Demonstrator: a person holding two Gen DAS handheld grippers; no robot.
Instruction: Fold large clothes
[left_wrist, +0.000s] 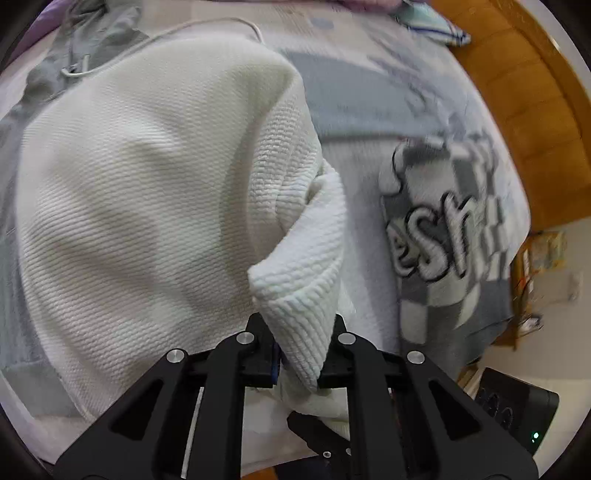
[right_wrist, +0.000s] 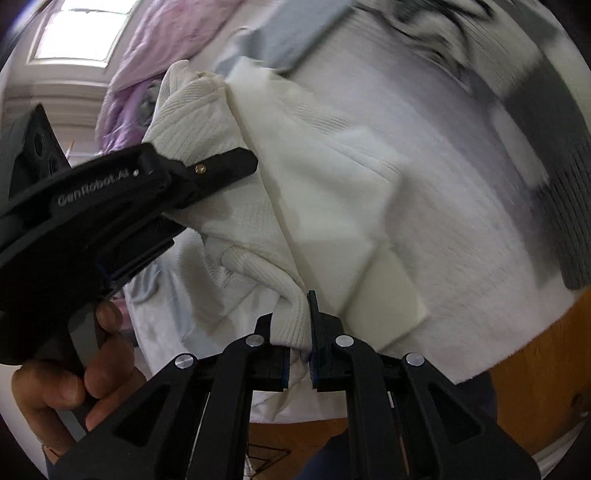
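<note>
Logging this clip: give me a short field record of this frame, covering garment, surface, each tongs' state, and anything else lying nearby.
garment: white ribbed knit top, partly lifted and bunched
surface: grey and white checkered blanket with lettering
left tongs: shut on a fold of the white top
right tongs: shut on a ribbed edge of the white top
nearby: grey hooded garment beyond the white top
hand: grips the left tool's handle

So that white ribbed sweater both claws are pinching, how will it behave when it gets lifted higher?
Probably floppy: the white ribbed sweater already sags in soft folds between the left claw and the right claw. The thick knit looks fairly heavy for cloth, so it may stretch at the pinched corners. The ribbed texture should grip rather than slip.
</note>
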